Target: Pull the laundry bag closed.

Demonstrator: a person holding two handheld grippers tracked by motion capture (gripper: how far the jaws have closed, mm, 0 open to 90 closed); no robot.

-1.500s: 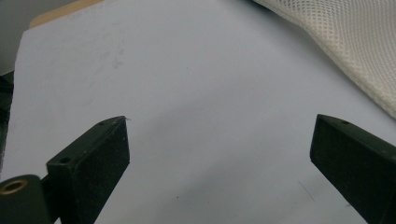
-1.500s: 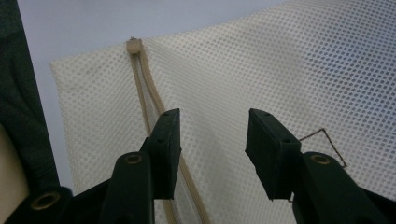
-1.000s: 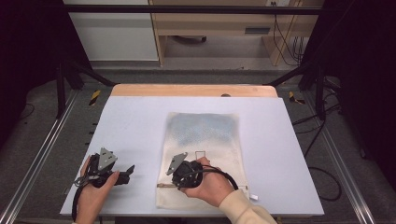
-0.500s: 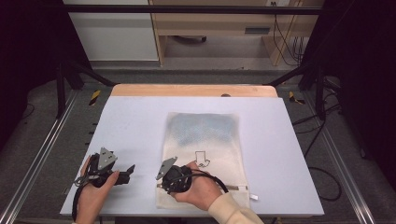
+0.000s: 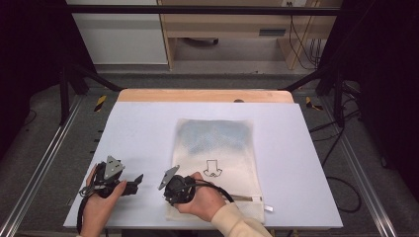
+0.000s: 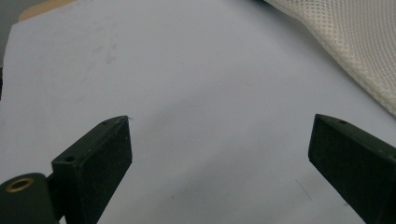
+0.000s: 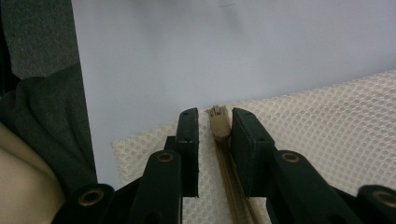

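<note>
A cream mesh bag (image 5: 217, 143) with a printed arrow lies flat on the white table (image 5: 143, 123). Its zipper (image 5: 244, 198) runs along the near edge, and a metal pull (image 5: 267, 208) sticks out at the right end. My right gripper (image 5: 173, 197) is low over the bag's near left corner. In the right gripper view its jaws (image 7: 215, 114) stand narrow astride the zipper's tan end (image 7: 219, 123), having just been closing; the end touches one jaw, with a slit beside the other. My left gripper (image 5: 137, 181) rests open on bare table, left of the mesh (image 6: 355, 42), jaws (image 6: 219, 135) wide.
The table's near edge runs just below both hands. A wooden strip (image 5: 202, 96) borders the far side, and metal rails (image 5: 44, 168) flank the table. Dark frame posts and cables stand off to the right.
My right gripper has slid left along the bag's near edge to its corner and sunk a little. The left gripper has stayed put.
</note>
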